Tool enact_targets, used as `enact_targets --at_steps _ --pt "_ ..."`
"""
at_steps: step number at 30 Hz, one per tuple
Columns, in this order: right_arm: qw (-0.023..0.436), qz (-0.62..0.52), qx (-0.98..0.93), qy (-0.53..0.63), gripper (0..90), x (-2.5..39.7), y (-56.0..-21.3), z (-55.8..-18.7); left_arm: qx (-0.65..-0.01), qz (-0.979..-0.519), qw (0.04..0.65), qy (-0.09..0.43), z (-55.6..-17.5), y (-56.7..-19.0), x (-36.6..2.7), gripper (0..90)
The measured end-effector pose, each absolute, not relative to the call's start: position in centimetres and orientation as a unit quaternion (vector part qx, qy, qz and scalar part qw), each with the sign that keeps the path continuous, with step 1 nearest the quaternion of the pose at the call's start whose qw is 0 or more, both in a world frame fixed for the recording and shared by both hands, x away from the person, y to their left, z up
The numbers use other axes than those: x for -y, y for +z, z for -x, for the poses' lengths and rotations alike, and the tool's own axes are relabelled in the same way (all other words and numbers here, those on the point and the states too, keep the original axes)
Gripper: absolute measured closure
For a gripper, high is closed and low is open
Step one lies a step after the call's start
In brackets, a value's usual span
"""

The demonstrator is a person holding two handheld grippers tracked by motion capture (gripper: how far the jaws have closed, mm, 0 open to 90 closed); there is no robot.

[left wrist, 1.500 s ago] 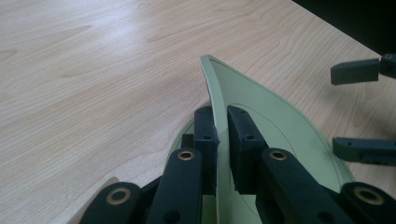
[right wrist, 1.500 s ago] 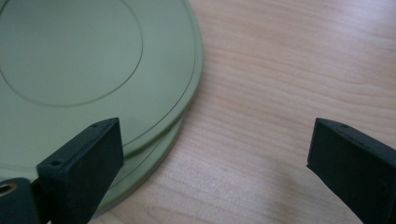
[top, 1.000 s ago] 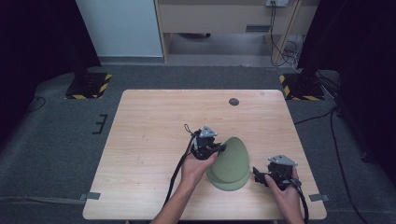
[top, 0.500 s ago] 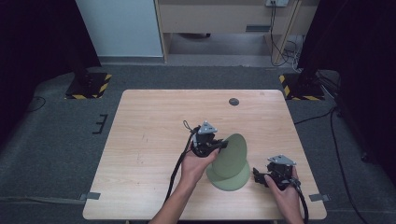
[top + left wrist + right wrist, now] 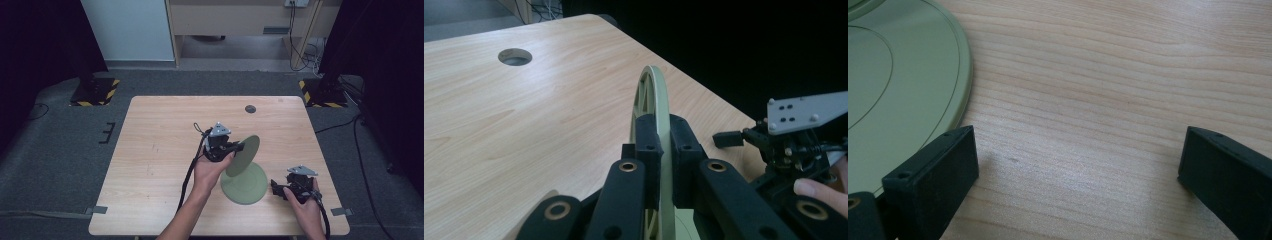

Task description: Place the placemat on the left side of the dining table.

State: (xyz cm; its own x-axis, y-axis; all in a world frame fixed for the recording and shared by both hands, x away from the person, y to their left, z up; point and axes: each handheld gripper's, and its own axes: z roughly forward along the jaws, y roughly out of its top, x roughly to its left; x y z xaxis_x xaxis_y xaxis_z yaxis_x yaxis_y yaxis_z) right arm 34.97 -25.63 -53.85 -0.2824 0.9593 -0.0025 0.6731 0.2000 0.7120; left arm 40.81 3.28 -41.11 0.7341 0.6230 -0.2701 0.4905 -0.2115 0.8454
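Lifting: left tool [image 5: 239, 147] is clenched on the rim of the top plate [image 5: 243, 155], which now stands tilted on edge, well up off the lower plate [image 5: 244, 183]. One second ago the two green plates sat nearly nested, top one only starting to rise; half a second ago it was partway up. Left gripper view confirms the grip: both jaws pinch the thin rim [image 5: 659, 125], ribbed underside facing left.

Judgement: the stack is being separated; top plate is free of the lower one or close to it, and next wants setting down elsewhere on the tabletop [image 5: 155, 150].

Right tool [image 5: 274, 186] released, jaws wide apart, just beside the lower plate's edge [image 5: 908, 90], not gripping it.

Count: plates 2; tools 2; hands 2; tabletop hole [image 5: 250, 108] 1.
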Motion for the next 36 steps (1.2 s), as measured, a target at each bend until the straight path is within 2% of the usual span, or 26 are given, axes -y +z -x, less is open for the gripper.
enact_targets --at_steps 17,36 --pt "0.232 -0.553 -0.739 0.307 2.4 25.6 -53.9 -35.0 -0.406 -0.740 0.531 0.074 -42.7 -40.2 -6.0 85.0" --pt "0.231 -0.552 -0.740 0.308 1.8 25.6 -53.9 -35.0 -0.423 -0.736 0.520 0.100 -43.6 -39.2 -7.7 85.0"
